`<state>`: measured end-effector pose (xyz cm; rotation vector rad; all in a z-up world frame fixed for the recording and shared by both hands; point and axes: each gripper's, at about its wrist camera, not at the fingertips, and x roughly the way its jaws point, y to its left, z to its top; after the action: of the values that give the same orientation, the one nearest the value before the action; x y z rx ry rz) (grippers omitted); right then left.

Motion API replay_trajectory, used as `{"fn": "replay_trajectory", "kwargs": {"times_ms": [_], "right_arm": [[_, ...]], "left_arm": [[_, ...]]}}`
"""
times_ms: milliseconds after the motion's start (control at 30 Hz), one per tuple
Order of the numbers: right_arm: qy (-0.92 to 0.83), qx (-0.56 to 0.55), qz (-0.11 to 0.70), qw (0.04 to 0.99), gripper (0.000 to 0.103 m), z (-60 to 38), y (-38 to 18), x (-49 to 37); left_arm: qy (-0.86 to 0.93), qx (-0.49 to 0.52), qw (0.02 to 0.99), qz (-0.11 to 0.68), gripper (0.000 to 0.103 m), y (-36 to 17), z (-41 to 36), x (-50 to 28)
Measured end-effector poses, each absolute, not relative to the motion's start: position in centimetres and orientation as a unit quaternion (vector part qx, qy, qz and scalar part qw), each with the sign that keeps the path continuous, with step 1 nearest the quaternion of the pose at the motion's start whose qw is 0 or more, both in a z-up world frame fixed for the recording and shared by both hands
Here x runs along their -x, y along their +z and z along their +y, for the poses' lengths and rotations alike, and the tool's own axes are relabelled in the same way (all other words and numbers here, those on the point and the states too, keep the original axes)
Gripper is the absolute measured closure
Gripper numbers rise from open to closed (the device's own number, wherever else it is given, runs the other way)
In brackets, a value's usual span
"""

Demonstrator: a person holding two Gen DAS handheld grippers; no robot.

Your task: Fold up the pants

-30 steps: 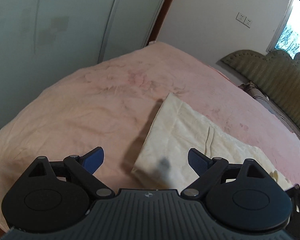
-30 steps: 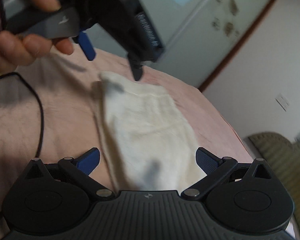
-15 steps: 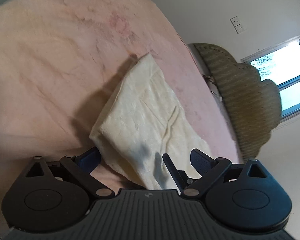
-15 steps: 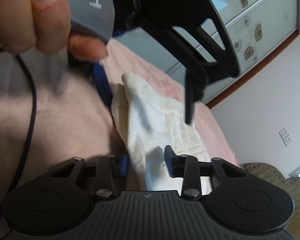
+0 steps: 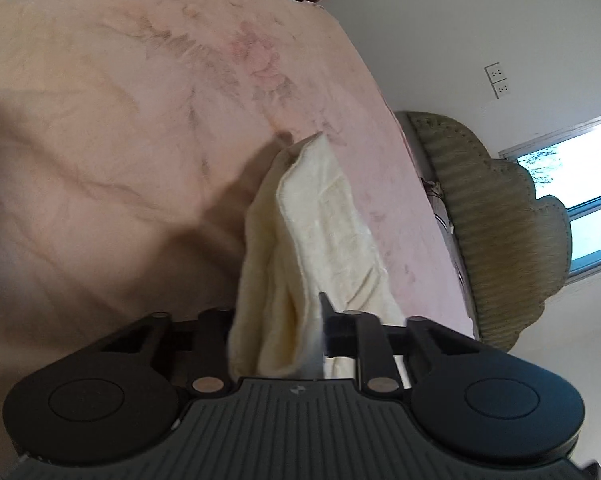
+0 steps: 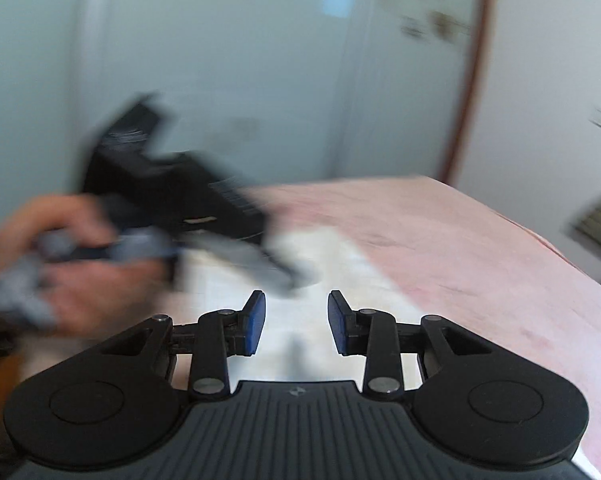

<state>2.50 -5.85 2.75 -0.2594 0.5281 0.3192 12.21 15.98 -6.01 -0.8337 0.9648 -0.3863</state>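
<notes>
Left gripper [image 5: 278, 332] jaws just closed, pinching bunched edge of cream pants [image 5: 320, 216] on pink bedspread [image 5: 100, 120]. Right gripper [image 6: 296, 322] pads apart, nothing between.

Bed [image 5: 112, 152] w/ pale pink blanket, faint floral print, creased, some wrinkles and shadow on near side. Fills most of left wrist view; far edge runs along wardrobe wall, corner near the wood door frame. Padded olive headboard [image 5: 496, 216] at one end. Directly on it: cream pants [image 5: 324, 220], folded into a long strip, far end flat on blanket, near end bunched and raised off it. Right wrist view blurred: same pink surface [image 6: 460, 248], pale cloth [image 6: 340, 272] lying on it.
</notes>
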Motion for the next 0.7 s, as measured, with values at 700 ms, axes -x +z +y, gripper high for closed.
{"fn": "replay_trajectory", "kwargs": {"times_ms": [700], "right_arm": [[0.072, 0.029, 0.340, 0.937, 0.054, -12.2, -3.0, -7.7]], "left_arm": [[-0.182, 0.235, 0.899, 0.322, 0.089, 1.9, 11.0, -5.5]]}}
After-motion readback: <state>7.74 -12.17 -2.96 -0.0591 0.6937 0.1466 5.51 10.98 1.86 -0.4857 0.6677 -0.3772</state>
